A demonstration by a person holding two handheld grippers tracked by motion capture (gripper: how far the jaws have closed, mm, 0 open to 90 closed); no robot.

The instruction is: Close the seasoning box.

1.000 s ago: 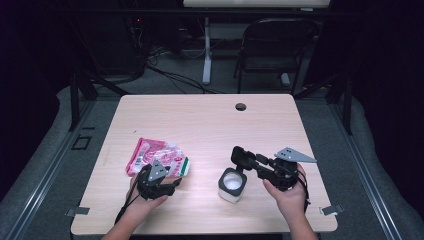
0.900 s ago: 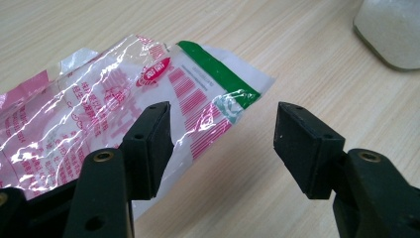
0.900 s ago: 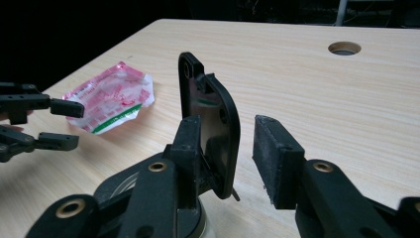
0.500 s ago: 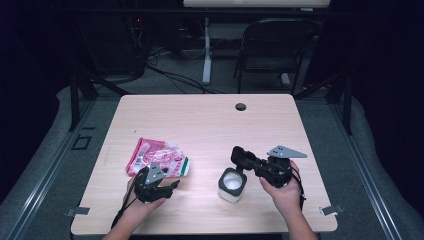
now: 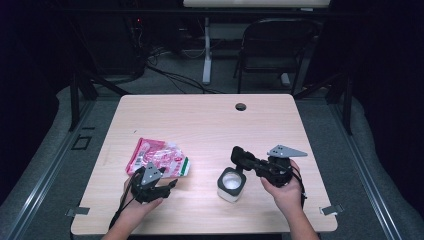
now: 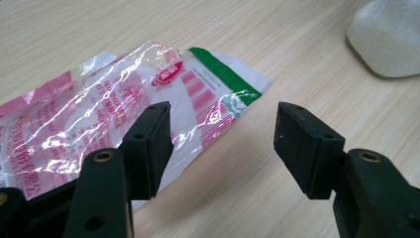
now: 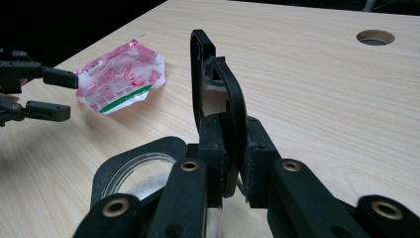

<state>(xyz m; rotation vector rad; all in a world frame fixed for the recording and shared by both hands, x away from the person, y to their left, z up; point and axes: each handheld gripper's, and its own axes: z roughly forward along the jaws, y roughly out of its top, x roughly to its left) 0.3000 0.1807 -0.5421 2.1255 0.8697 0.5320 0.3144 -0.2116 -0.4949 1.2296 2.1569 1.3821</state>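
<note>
Two tools, right tool gripping black lid

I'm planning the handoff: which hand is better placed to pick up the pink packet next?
Left. The left gripper stands open at the edge of the pink packet. The right gripper is farther off, by the white jar, and its jaws have just been closing on a black upright piece between them.

Light wood desk, round hole near far edge; crinkled pink bag flat at left; white jar upright, right of it
</note>
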